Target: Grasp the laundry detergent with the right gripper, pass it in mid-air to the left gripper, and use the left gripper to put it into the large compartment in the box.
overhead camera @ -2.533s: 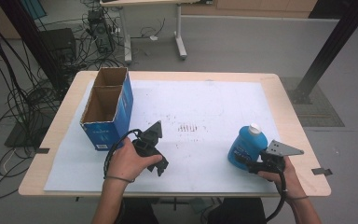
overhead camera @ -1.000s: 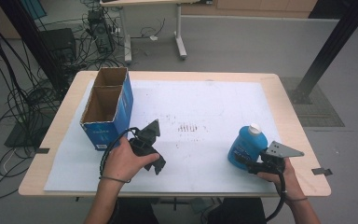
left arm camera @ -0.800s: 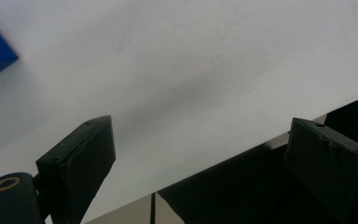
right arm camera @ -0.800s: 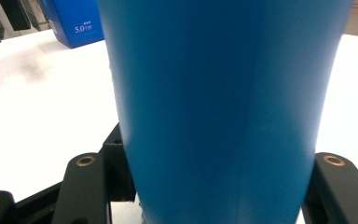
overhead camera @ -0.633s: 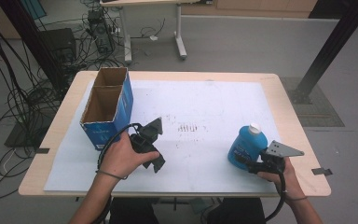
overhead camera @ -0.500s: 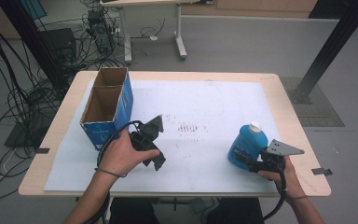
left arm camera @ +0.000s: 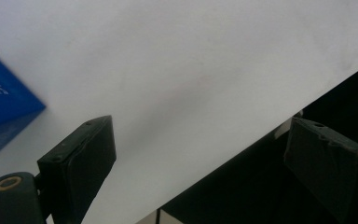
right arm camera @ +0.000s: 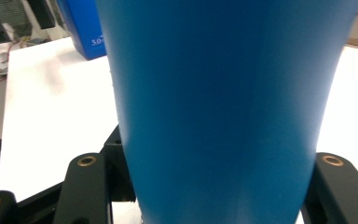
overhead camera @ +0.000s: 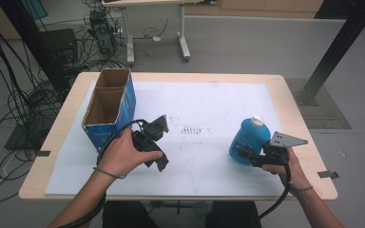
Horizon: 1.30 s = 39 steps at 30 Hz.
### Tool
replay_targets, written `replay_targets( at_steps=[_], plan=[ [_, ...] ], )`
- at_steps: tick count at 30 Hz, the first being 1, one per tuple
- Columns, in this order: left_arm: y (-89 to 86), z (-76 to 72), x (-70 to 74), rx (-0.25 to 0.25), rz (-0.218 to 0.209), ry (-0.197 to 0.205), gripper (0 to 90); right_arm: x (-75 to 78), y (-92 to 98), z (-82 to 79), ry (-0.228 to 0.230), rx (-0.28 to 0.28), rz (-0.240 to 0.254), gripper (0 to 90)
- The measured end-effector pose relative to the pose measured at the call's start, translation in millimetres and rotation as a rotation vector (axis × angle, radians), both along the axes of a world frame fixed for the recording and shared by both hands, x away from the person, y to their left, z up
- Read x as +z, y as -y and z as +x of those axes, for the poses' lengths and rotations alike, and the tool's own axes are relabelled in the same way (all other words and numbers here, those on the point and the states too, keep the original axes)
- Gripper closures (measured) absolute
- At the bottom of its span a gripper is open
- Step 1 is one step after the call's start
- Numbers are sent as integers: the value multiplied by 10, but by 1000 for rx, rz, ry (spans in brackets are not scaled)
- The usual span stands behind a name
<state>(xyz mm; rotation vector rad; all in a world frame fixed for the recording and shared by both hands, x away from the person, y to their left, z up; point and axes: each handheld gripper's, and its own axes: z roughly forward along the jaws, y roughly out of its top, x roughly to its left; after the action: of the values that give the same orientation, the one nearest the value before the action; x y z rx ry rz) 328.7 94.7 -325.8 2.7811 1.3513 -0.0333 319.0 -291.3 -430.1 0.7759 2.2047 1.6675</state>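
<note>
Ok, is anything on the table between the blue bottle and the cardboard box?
Only the left gripper, held open just right of the box. Otherwise the white sheet between the bottle and the box is bare. The right gripper is shut on the bottle.

Left gripper (overhead camera: 156, 137) hovers with jaws spread wide; right gripper (overhead camera: 247, 154) has its jaws clamped, forearm angled inward

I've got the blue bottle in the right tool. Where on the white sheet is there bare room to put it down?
The widest bare stretch of the white sheet lies between the cardboard box and the blue bottle, beyond the faint dark marks. The near strip between both hands is free too. It is crowded at the left, where the left tool sits beside the box.
</note>
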Motion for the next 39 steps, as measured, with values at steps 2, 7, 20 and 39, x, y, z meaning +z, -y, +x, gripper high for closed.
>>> replay_targets(
  at_steps=[2,7,20,39],
  plan=[
    [-17,22,43,-6,-4,4,95,35,-28,40,-8,17,6,406],
    [-53,64,172,-29,-20,10,101,135,-82,151,-21,64,14,406],
    [-43,114,420,-111,-43,23,110,343,-206,407,-14,183,1,407],
    [70,156,831,-250,-54,39,109,391,-507,471,-24,317,16,409]
  ],
)
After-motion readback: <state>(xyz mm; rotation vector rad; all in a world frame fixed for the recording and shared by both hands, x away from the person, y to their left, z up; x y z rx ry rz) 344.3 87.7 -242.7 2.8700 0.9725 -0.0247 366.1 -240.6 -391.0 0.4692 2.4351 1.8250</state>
